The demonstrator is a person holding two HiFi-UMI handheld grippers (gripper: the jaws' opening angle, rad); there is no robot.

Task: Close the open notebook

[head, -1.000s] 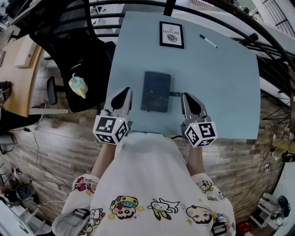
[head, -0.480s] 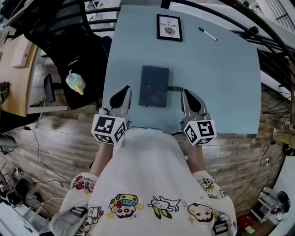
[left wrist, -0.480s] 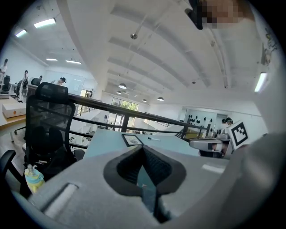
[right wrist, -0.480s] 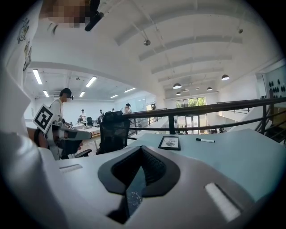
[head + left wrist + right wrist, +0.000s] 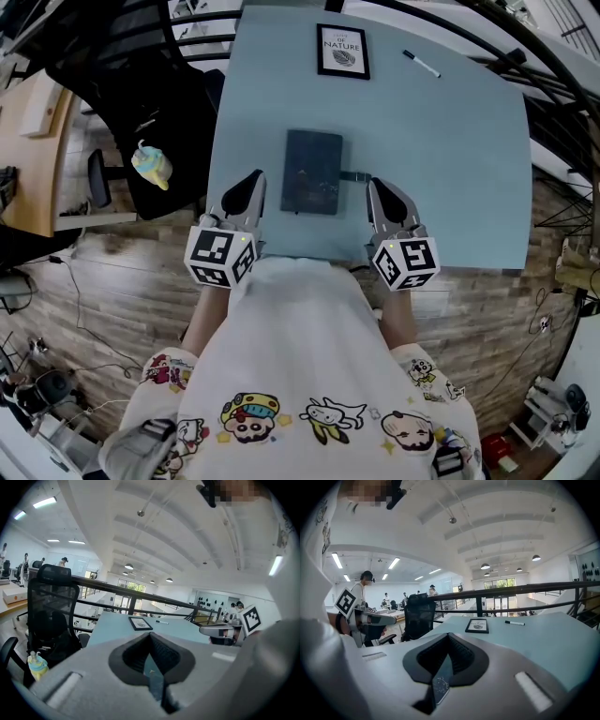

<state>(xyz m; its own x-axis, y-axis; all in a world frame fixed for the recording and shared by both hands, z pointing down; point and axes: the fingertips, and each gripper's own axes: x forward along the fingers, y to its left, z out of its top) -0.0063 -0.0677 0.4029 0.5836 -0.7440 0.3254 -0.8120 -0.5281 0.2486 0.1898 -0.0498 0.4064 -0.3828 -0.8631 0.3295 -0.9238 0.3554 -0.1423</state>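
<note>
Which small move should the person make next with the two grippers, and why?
Probably just draw both grippers back. The dark rectangular notebook already lies closed on the pale blue table, and the left gripper and right gripper stand apart from it on either side, jaws shut and empty.

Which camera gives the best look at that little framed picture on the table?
The head view: it sees the framed picture flat from above, with its print readable. The left gripper view shows it small and slanted, and so does the right gripper view.
</note>
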